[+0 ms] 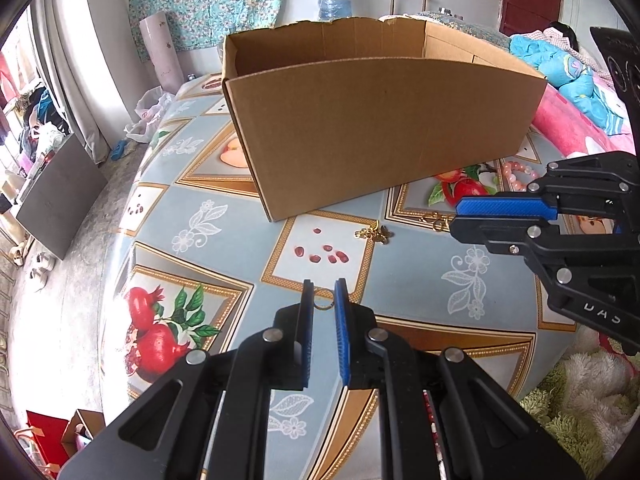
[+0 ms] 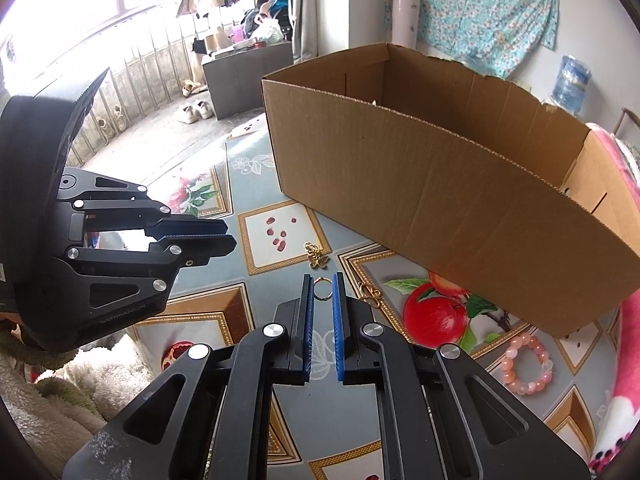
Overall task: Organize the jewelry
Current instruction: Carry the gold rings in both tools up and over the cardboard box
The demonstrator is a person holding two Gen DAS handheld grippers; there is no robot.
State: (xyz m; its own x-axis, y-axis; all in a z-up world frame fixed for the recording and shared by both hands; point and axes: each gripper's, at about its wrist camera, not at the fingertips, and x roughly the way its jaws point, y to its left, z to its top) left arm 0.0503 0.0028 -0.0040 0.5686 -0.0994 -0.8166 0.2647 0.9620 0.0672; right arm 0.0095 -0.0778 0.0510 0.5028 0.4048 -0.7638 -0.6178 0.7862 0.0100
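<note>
Fruit-patterned bench point(image 2: 420, 264) is carrying a gold ring point(image 2: 322, 290) toward its near edge, before the cardboard box point(image 2: 440, 192). Right gripper point(image 2: 322, 278) jaws are standing narrow around it; whether they are gripping cannot be told. Left gripper point(image 1: 323, 285) is framing another ring point(image 1: 324, 304) likewise. Closing squarely across the band should be preventing slip.

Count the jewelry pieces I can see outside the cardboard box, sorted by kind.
Gold rings: 2
Gold butterfly chain: 1
Gold clasp piece: 1
Pink bead bracelet: 1
Total: 5
</note>
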